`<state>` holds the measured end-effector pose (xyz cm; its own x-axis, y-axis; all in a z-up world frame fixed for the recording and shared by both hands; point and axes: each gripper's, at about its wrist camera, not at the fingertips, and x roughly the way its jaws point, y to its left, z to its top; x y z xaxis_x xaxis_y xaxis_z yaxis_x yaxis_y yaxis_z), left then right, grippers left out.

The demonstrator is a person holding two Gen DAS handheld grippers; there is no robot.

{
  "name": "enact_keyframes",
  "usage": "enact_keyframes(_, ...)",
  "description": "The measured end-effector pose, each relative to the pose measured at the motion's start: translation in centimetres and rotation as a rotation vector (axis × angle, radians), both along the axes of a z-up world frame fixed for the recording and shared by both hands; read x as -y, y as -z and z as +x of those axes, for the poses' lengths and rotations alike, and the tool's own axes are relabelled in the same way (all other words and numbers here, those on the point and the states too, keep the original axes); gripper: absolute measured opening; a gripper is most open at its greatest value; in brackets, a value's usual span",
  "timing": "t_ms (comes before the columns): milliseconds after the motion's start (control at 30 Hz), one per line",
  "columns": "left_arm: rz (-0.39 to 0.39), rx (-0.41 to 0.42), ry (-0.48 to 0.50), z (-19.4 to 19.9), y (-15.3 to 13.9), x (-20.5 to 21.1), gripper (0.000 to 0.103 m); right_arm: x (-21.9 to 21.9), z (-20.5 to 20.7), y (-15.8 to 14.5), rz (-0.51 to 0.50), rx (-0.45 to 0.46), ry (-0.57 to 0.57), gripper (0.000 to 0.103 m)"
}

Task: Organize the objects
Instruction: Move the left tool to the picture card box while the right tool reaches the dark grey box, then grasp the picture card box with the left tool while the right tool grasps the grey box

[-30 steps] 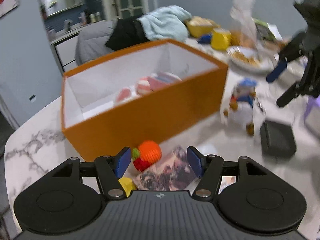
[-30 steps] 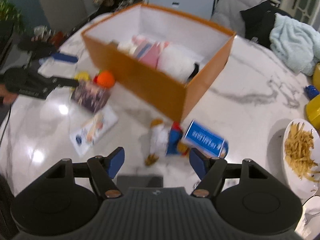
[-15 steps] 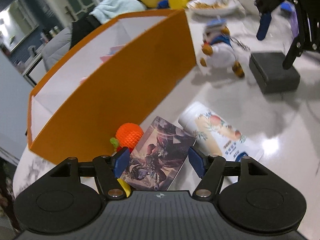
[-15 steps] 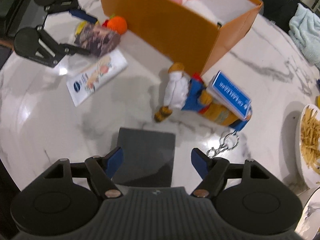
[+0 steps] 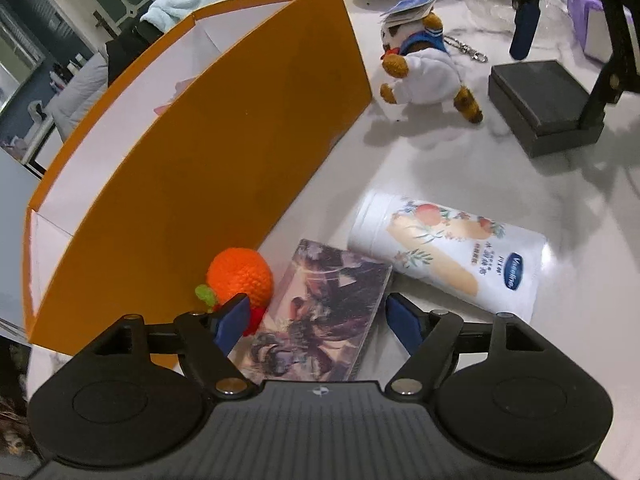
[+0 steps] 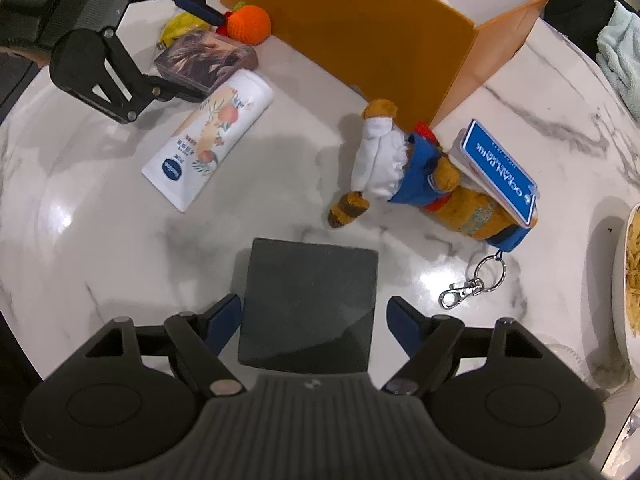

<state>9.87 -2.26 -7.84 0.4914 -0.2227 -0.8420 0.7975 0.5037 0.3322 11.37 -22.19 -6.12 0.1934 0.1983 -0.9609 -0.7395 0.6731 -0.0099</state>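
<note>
On the marble tabletop beside the orange box, your left gripper has just been opening, its fingers apart around the card box. Your right gripper, also just opening, straddles the black box without pressing it.

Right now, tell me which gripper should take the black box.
Right. The right gripper is open astride the black box, pads not pressing. The left gripper straddles the picture box by the orange bin.
</note>
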Motion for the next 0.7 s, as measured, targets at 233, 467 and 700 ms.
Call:
enact_keyframes(233, -0.047, -0.084, -0.075, -0.2, -0.5, 0.0, 0.086, 0.0, -0.4, 1.0, -0.021, -0.026, -0.022, 0.081)
enact_keyframes(467, -0.075, -0.135, -0.056, -0.6, -1.9, 0.0, 0.069, -0.2, -0.6, 1.5, -0.025, -0.033, -0.025, 0.081)
enact_keyframes(700, -0.043, -0.116, -0.05, 1.5, -1.6, -0.4, 0.075, -0.3, -0.8, 1.4, -0.024, -0.032, -0.031, 0.081)
